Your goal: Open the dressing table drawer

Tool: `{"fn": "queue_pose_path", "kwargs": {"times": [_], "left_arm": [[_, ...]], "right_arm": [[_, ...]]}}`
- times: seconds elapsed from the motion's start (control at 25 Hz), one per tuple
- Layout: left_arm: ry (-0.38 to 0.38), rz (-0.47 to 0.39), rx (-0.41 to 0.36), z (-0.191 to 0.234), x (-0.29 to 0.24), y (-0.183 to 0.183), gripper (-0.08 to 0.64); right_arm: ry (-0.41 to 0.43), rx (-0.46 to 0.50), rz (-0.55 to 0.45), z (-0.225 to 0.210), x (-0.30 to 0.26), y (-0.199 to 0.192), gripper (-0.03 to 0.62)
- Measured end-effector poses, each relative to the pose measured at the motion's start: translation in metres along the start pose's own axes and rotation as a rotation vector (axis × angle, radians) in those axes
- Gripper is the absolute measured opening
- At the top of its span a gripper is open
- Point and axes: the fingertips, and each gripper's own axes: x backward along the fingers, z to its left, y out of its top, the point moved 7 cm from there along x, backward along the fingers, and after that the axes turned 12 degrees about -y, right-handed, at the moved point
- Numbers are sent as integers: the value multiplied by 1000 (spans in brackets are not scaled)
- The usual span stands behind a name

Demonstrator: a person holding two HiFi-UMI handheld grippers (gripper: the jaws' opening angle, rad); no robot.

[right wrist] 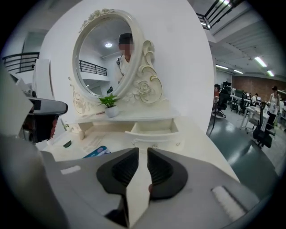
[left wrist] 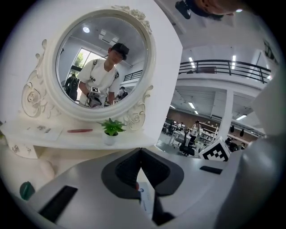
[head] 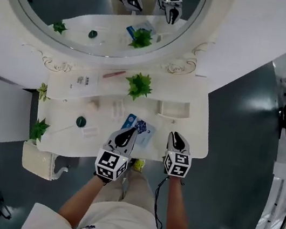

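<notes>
Small white drawer (head: 174,110) sits under the raised shelf on the right side of the white dressing-table worktop (head: 196,140). It is pulled out, with its hollow visible from above. The right gripper view shows it open too (right wrist: 154,128). Judging by that, the task looks done or close to it.

Left tongs (head: 128,131): pads pressed together, nothing between them (left wrist: 140,151). Right tongs (head: 178,136): pads a narrow slit apart, empty (right wrist: 140,157). Both hover over the front edge of the worktop, apart from the drawer and not touching it.

Risks from here:
- The drawer is well out. Any further pull may slide it off its seat and drop it onto the worktop. Cannot tell if there is a stop.
- The right tongs are barely apart. If they go to the drawer front with that gap, the pads would likely bump the face rather than close round anything, and could shove the drawer shut.
- A flat blue-and-white packet (head: 139,127) lies just ahead of the left tongs, near the front edge. A low sweep could drag it off the worktop.
- A small green plant in a white pot (head: 139,86) stands on the shelf, left of the drawer. It looks light, so a reach across from the left could tip it.
</notes>
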Motion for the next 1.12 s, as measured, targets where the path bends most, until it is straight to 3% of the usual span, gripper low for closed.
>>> {"fn": "queue_pose_path", "kwargs": {"times": [0.16, 0.52, 0.8, 1.04, 1.12], "left_arm": [[10, -8, -30, -4, 21, 23, 11], [24, -94, -61, -15, 76, 81, 9], [97, -206, -88, -8, 129, 129, 9], [161, -269, -162, -3, 171, 163, 9], [166, -307, -145, 1, 185, 170, 9]], "right_arm": [[28, 24, -57, 25, 31, 32, 12], [172, 106, -222, 97, 96, 119, 11], [262, 100, -352, 144, 135, 176, 9], [347, 119, -435, 190, 164, 210, 9], [375, 124, -451, 203, 169, 216, 9]]}}
